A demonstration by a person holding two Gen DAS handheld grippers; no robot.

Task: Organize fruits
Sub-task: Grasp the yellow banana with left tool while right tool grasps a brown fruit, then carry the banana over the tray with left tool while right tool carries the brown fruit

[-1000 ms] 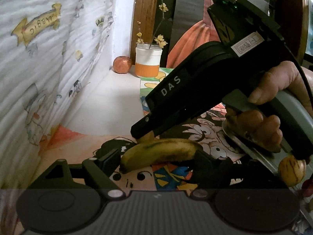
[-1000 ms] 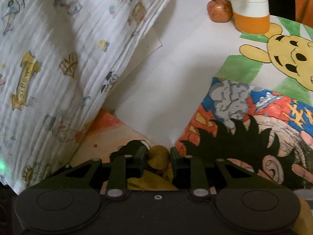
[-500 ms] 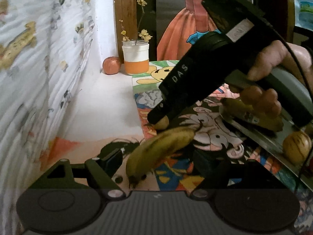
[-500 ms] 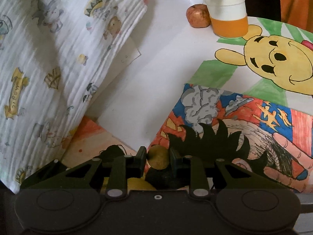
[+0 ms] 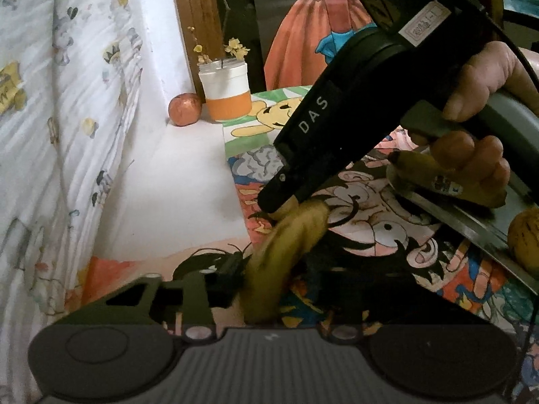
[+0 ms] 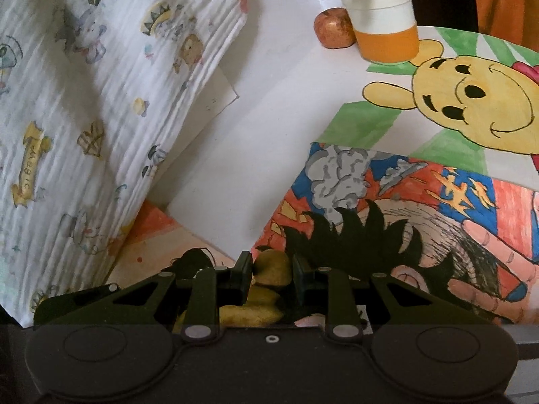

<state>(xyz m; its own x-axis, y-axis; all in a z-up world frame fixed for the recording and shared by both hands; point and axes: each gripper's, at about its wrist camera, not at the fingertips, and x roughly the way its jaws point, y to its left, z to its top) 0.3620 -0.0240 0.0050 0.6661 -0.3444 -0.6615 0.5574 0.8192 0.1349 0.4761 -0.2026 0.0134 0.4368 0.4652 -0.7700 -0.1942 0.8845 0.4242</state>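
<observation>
Fingers of the right gripper [image 6: 272, 277] pinch the tip of a banana [image 5: 286, 252], which shows between them at 6 o'clock in the right wrist view. From the left wrist camera, that gripper reaches in from 2 o'clock, a hand [image 5: 478, 107] on its handle, and holds the banana's upper end. The banana slants down toward 6 o'clock into the gap of the left gripper [image 5: 269, 289], whose fingers stand spread on either side; whether they touch it I cannot tell, as blur hides the contact. At 3 o'clock a metal tray [image 5: 471, 222] carries another banana [image 5: 448, 181] and a round yellow fruit [image 5: 525, 235]. Near 11 o'clock an apple [image 5: 185, 109] sits beside a jar [image 5: 227, 96].
</observation>
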